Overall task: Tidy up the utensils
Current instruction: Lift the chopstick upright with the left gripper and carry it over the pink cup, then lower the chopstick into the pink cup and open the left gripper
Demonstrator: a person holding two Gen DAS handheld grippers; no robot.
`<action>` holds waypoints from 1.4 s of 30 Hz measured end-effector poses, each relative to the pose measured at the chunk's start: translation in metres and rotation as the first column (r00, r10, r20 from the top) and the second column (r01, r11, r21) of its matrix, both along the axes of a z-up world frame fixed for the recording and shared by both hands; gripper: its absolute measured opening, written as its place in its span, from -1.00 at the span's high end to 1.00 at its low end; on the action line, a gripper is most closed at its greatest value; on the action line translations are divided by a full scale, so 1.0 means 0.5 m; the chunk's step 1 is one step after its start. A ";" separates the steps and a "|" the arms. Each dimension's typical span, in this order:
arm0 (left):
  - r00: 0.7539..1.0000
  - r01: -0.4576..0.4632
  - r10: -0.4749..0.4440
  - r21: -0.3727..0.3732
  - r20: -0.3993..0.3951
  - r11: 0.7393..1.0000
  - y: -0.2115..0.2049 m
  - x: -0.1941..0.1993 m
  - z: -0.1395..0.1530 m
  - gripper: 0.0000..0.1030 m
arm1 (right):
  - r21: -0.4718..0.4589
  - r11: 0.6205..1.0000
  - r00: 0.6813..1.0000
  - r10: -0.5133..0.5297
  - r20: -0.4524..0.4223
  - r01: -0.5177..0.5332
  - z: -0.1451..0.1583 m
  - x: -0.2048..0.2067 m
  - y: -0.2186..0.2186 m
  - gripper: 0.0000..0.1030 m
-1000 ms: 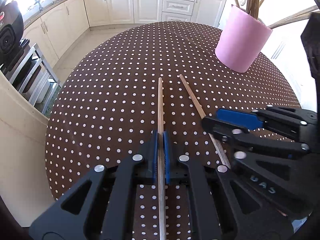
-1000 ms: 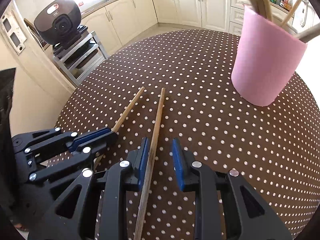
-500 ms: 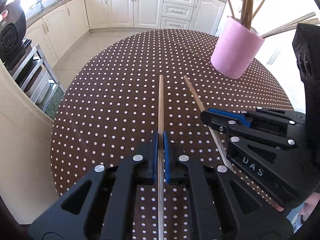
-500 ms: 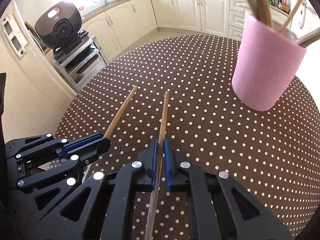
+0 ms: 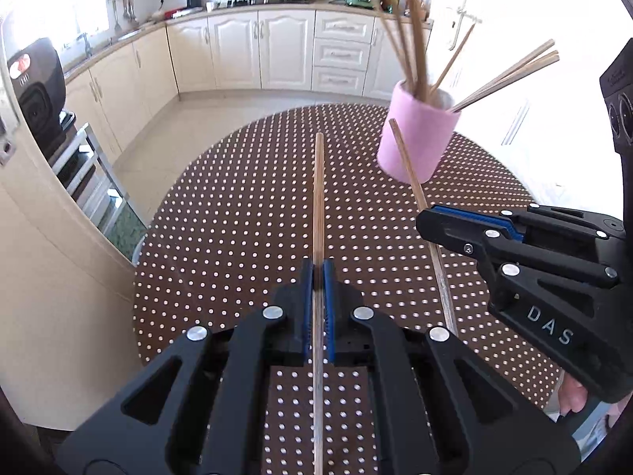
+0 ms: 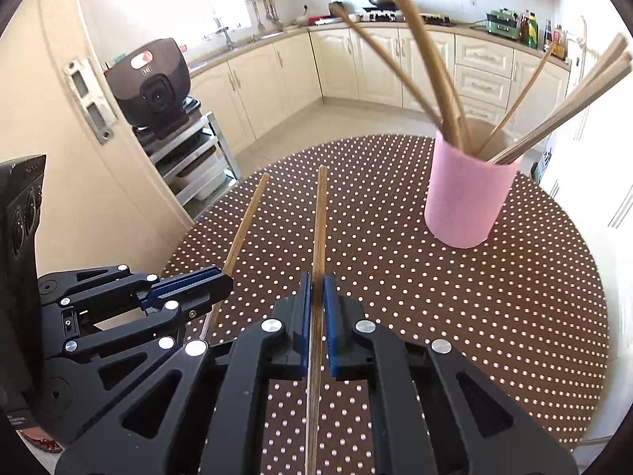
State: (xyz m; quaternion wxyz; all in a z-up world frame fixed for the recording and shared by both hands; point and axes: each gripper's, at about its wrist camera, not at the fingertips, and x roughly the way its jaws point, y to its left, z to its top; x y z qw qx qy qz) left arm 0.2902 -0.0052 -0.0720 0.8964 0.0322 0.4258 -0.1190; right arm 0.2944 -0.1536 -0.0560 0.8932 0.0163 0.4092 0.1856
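Note:
Each hand holds one wooden chopstick above the round brown polka-dot table (image 5: pixel 237 217). My left gripper (image 5: pixel 317 273) is shut on a chopstick (image 5: pixel 318 198) that points straight ahead. My right gripper (image 6: pixel 317 281) is shut on the other chopstick (image 6: pixel 319 217). In the left wrist view the right gripper (image 5: pixel 431 221) stands at the right, its chopstick (image 5: pixel 407 166) reaching toward a pink cup (image 5: pixel 415 138). In the right wrist view the left gripper (image 6: pixel 221 281) sits at the left with its chopstick (image 6: pixel 245 225). The pink cup (image 6: pixel 467 198) stands ahead to the right, holding several chopsticks.
A cream wall edge (image 6: pixel 91 182) and a metal rack with a black appliance (image 6: pixel 154 87) stand left of the table. Cream kitchen cabinets (image 5: pixel 277 51) line the far side across a tiled floor. A person's hand (image 5: pixel 573 399) shows under the right gripper.
The right gripper's jaws closed on the chopstick that lay between them. Both grippers have risen with their chopsticks off the table, and the cup's rim and contents have come into view.

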 end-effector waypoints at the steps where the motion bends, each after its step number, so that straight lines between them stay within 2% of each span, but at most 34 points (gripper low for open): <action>1: 1.000 0.002 -0.002 0.003 0.009 1.000 -0.004 -0.008 0.006 0.89 | 0.002 1.000 1.000 0.001 0.006 -0.001 0.006 -0.008 -0.006 0.90; 10: 0.995 0.016 -0.017 0.011 0.095 1.000 -0.025 -0.071 0.070 0.89 | 0.008 1.000 0.996 -0.007 0.089 0.007 0.069 -0.075 -0.040 0.90; 14: 0.989 0.019 -0.018 -0.010 0.146 1.000 -0.025 -0.090 0.099 0.89 | 0.003 1.000 0.985 -0.021 0.174 0.021 0.105 -0.108 -0.054 0.90; 19: 0.973 0.031 -0.021 -0.040 0.231 0.999 -0.026 -0.116 0.132 0.89 | -0.016 0.999 0.956 -0.035 0.292 0.042 0.133 -0.142 -0.069 0.90; 24: 0.963 0.040 -0.023 -0.057 0.270 0.998 -0.033 -0.126 0.138 0.89 | -0.021 0.999 0.947 -0.033 0.319 0.042 0.132 -0.148 -0.077 0.90; 32: 0.962 0.044 -0.019 -0.088 0.272 0.995 -0.042 -0.107 0.137 0.89 | -0.012 0.999 0.939 -0.046 0.341 0.053 0.149 -0.155 -0.109 0.90; 38: 0.950 0.080 -0.043 -0.106 0.309 0.991 -0.068 -0.090 0.164 0.89 | -0.015 0.997 0.914 -0.069 0.399 0.082 0.190 -0.164 -0.154 0.90; 42: 0.933 0.115 -0.069 -0.111 0.353 0.987 -0.104 -0.071 0.196 0.89 | -0.004 0.994 0.892 -0.100 0.441 0.113 0.222 -0.161 -0.195 0.90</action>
